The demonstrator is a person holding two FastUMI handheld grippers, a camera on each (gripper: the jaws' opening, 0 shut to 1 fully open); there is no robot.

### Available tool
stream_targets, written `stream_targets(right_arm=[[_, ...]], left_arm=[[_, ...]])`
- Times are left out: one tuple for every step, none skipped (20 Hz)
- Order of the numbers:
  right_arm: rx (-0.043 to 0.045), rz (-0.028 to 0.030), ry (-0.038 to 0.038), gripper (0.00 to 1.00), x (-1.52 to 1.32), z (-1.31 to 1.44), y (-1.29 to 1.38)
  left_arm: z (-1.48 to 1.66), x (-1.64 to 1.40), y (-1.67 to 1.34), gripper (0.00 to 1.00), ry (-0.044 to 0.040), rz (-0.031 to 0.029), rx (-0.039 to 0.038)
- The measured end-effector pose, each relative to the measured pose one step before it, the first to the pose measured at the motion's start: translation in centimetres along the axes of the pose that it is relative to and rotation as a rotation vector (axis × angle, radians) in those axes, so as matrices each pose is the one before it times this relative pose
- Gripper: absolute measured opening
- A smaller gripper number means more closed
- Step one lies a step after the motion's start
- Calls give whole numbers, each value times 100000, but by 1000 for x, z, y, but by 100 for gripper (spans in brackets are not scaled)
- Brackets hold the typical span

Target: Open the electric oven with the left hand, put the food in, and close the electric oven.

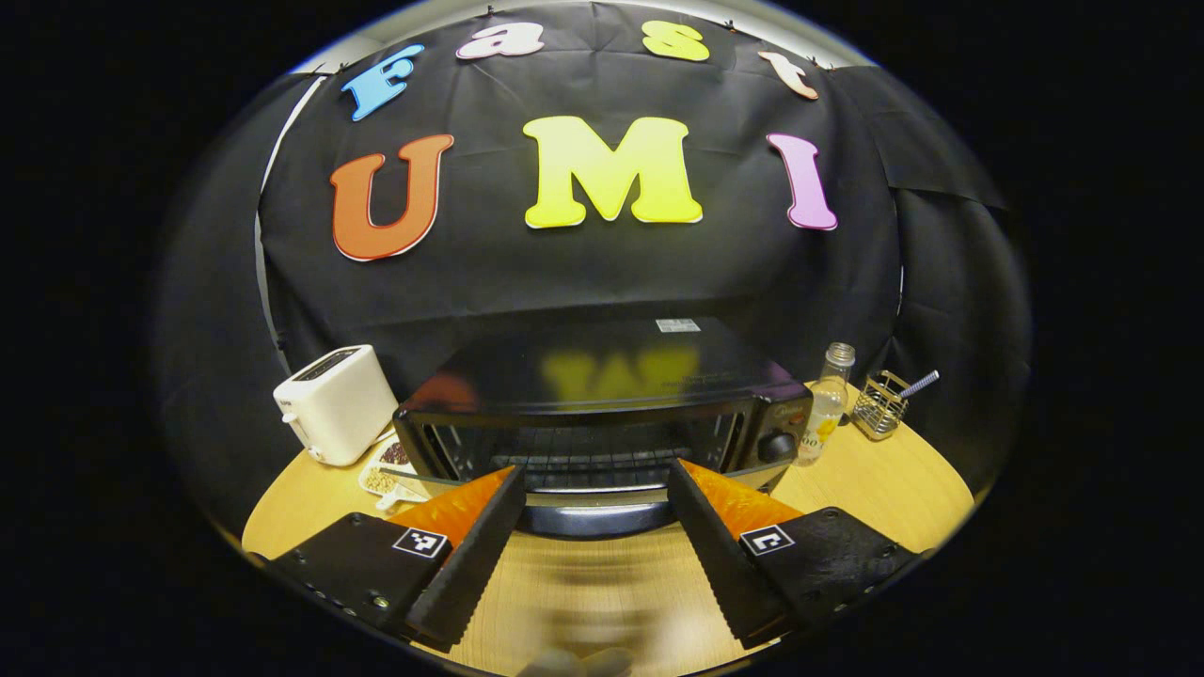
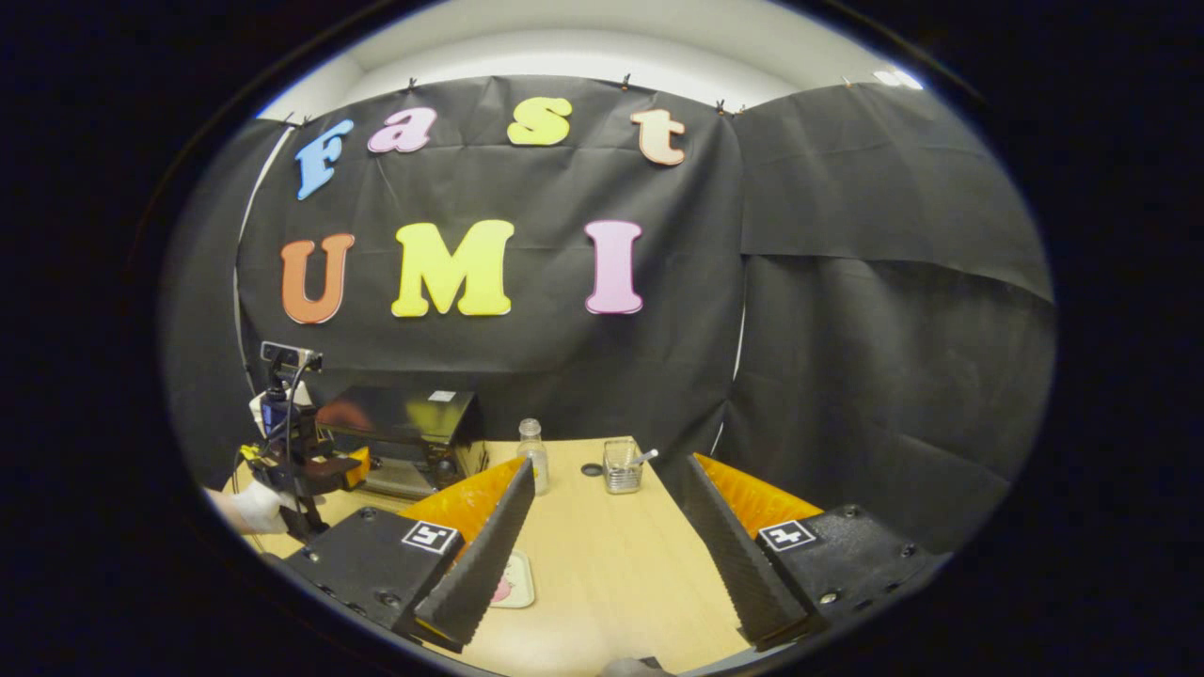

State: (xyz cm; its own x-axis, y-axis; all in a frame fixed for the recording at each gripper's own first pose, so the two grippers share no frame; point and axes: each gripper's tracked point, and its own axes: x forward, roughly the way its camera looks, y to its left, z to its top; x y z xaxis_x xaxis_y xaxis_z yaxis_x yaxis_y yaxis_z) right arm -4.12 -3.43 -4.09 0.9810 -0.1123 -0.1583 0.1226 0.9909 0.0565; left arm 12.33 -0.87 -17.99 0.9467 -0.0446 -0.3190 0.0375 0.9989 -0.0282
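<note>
The black electric oven (image 1: 602, 385) stands at the back of the wooden table (image 1: 884, 480). Its glass door shows the racks, and the dark door handle (image 1: 593, 519) lies low between my left gripper's (image 1: 595, 468) wide-open fingers; I cannot tell whether they touch it. The right gripper view shows the oven (image 2: 404, 428) far left, with the left gripper (image 2: 301, 461) before it, held by a gloved hand (image 2: 254, 508). My right gripper (image 2: 608, 465) hangs open over the table, holding nothing. A small tray with something pink (image 2: 515, 581) lies partly hidden behind its left finger.
A white toaster (image 1: 334, 414) stands left of the oven, with small dishes of grains (image 1: 386, 475) before it. Right of the oven are a clear bottle (image 1: 826, 404) and a wire holder (image 1: 879, 404). A black cap (image 2: 591, 469) lies by the holder.
</note>
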Motion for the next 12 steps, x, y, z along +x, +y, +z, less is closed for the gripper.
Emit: stream_targets(right_arm=[[-338, 397, 485, 97, -127, -428, 30], [45, 588, 602, 97, -35, -331, 75], [586, 1175, 315, 97, -145, -345, 237], [695, 1001, 163, 97, -99, -117, 301], [561, 607, -302, 97, -28, -146, 171], [605, 77, -443, 97, -139, 54, 55], [247, 359, -26, 97, -124, -224, 134], [-85, 222, 234, 96, -69, -235, 69], [-641, 341, 161, 96, -228, -233, 79], [-1096, -194, 273, 96, -187, -158, 6], [-1184, -397, 300, 96, -185, -339, -146], [-603, -178, 593, 96, -100, -217, -79]], left_arm=[[-974, -716, -166, 97, 1019, -706, -249], [-984, -572, -23, 97, 877, -826, 336], [-1091, -603, -25, 97, 1336, -539, -97], [-1266, -536, 126, 97, 1750, -43, -636], [-1155, -501, 69, 97, 1424, 21, -521], [-847, -244, 38, 97, 810, -38, 172], [-803, -194, -69, 97, 526, 24, 201], [-797, -96, 21, 97, 740, 24, 174], [-839, -52, 11, 97, 912, 9, -89], [-581, -109, -88, 97, 429, 38, 172], [-676, 87, -32, 97, 825, 93, 336], [-672, 24, 7, 97, 779, 56, 343]])
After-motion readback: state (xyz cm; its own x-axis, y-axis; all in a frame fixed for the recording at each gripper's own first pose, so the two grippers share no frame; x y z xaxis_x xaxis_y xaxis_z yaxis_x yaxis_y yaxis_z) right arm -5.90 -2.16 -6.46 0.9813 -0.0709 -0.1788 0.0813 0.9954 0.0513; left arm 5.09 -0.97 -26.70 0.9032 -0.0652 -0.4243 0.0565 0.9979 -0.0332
